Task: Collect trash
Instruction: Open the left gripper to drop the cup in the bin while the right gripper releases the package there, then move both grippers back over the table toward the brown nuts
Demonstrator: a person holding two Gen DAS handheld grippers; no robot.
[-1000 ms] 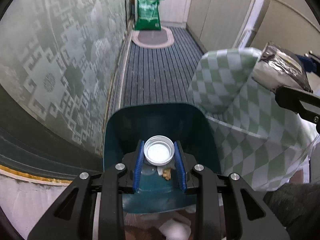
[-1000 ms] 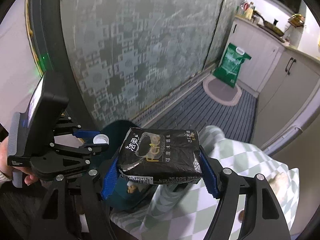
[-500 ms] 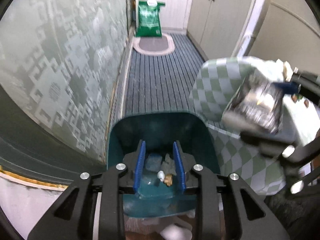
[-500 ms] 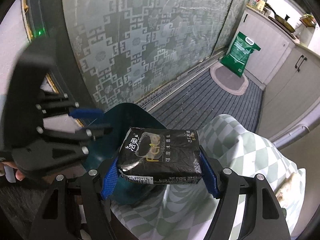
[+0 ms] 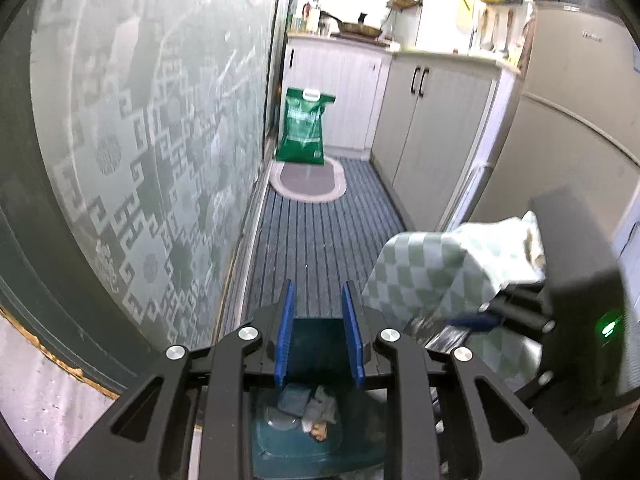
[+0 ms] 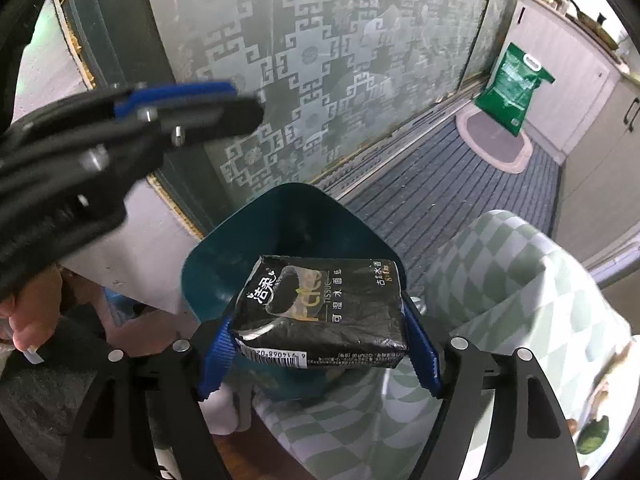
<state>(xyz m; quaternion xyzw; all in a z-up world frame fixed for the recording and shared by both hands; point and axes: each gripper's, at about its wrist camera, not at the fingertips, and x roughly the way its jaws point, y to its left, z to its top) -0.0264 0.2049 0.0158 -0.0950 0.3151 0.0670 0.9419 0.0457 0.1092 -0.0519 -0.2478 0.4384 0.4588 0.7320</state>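
Note:
My right gripper (image 6: 320, 314) holds a black tissue pack (image 6: 324, 308) by its two short ends, directly over the mouth of a teal bin (image 6: 248, 248). Its jaws are opening, and the pack still sits between the pads. My left gripper (image 5: 318, 292) hangs above the same bin (image 5: 320, 340) with nothing between its blue pads; its jaws stand a little apart and are closing. Scraps of trash (image 5: 316, 412) lie at the bin's bottom. In the right wrist view the left gripper (image 6: 192, 96) is a blur at the upper left.
A table with a green checked cloth (image 6: 520, 280) stands right beside the bin. A patterned glass door (image 6: 320, 60) runs along the left. Further off are a striped floor mat (image 5: 316, 232), a green bag (image 5: 304, 128) and cabinets (image 5: 432, 128). A hand (image 6: 32, 312) grips the left tool.
The white bottle cap that was between my left pads is gone; that gripper has risen and tilted up. My right gripper has carried the tissue pack over the bin's mouth.

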